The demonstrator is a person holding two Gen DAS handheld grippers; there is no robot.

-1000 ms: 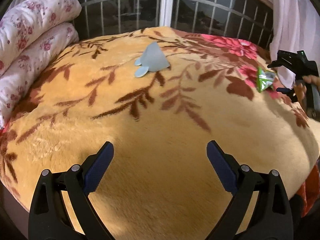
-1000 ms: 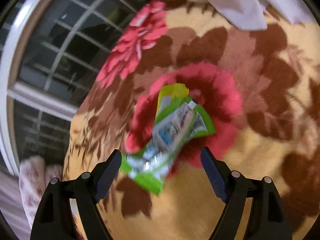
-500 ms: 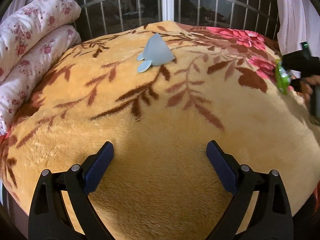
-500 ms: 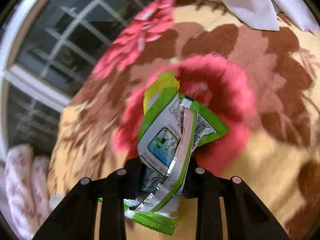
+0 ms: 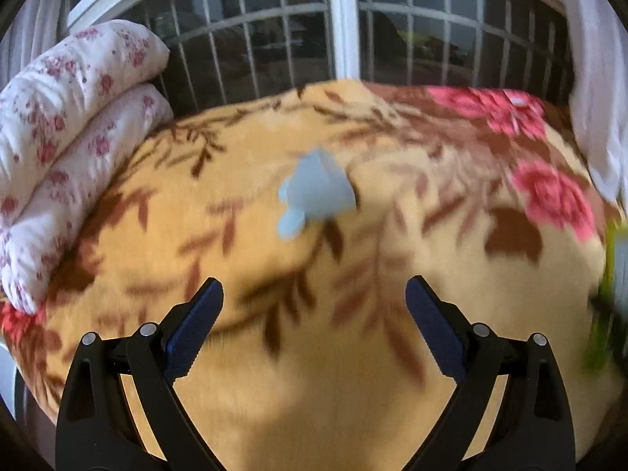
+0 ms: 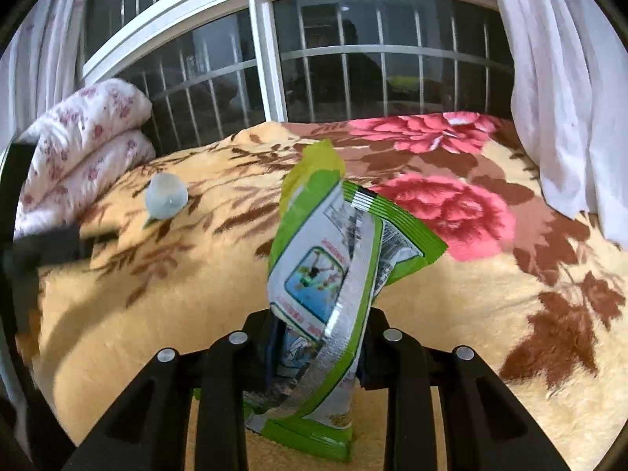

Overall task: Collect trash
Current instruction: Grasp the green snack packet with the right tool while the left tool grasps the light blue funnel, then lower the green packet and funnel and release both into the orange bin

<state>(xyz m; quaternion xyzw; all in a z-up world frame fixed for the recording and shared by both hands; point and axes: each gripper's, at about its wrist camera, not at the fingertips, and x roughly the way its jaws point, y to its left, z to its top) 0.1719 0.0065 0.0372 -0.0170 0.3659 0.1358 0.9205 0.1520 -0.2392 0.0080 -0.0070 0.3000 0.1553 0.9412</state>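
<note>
My right gripper (image 6: pixel 316 353) is shut on a green and white snack wrapper (image 6: pixel 329 259) and holds it upright above the bed blanket (image 6: pixel 451 333). The wrapper shows blurred at the right edge of the left wrist view (image 5: pixel 610 294). A pale blue paper cup (image 5: pixel 316 192) lies on its side on the blanket (image 5: pixel 314 392), ahead of my left gripper (image 5: pixel 314 306), which is open and empty. The cup also shows in the right wrist view (image 6: pixel 165 196), far left.
A folded floral quilt (image 5: pixel 66 157) is stacked at the bed's left side. A barred window (image 5: pixel 341 31) runs behind the bed. A white curtain (image 6: pixel 561 98) hangs at the right. The left gripper shows blurred at the left of the right wrist view (image 6: pixel 51 251).
The right gripper closed on the wrapper, then lifted it and swung to face the window. The left gripper moved forward toward the cup.
</note>
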